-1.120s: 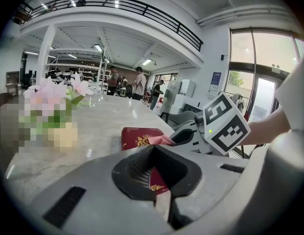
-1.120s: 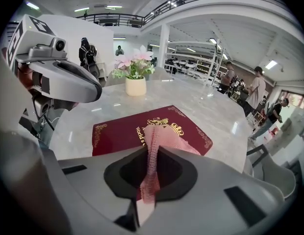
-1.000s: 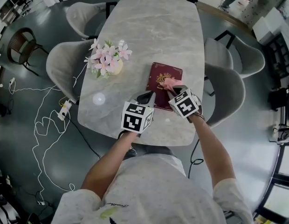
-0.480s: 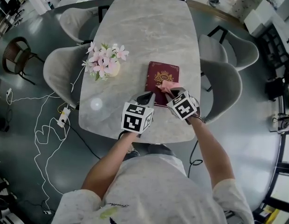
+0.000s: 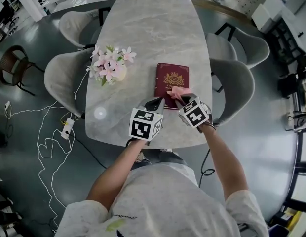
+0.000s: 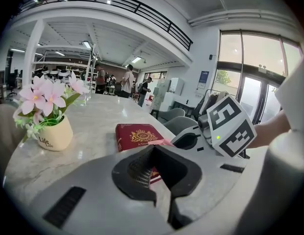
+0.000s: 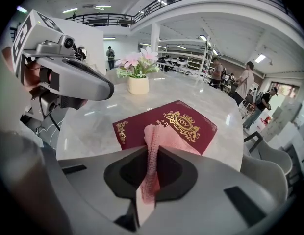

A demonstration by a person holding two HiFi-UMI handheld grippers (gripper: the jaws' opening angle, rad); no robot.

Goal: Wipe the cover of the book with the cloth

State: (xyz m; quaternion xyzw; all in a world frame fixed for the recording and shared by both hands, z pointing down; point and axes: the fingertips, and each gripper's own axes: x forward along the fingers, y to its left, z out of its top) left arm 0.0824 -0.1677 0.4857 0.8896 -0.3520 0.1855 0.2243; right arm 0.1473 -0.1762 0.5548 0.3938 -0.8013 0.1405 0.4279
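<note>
Cloth (image 7: pixel 159 138), pink and knitted, is pinched between the closed jaws of the right claw (image 7: pixel 151 153). Its held end is buried in the claw, while its free end lies bunched on the near part of the book (image 7: pixel 166 124). Only the right gripper view shows this pinch. In the head view the marker cube covers the right claw (image 5: pixel 181 98), and the cloth (image 5: pixel 178 91) shows as a small pink patch. The left claw (image 6: pixel 155 150) has its jaws pressed together at the book's near left corner, which it hides, so I cannot tell whether it touches. The maroon book (image 5: pixel 172 80) lies flat on the tabletop (image 5: pixel 143 28), gold crest up. Left of the book and beyond it stands a flower pot (image 5: pixel 113 65).
</note>
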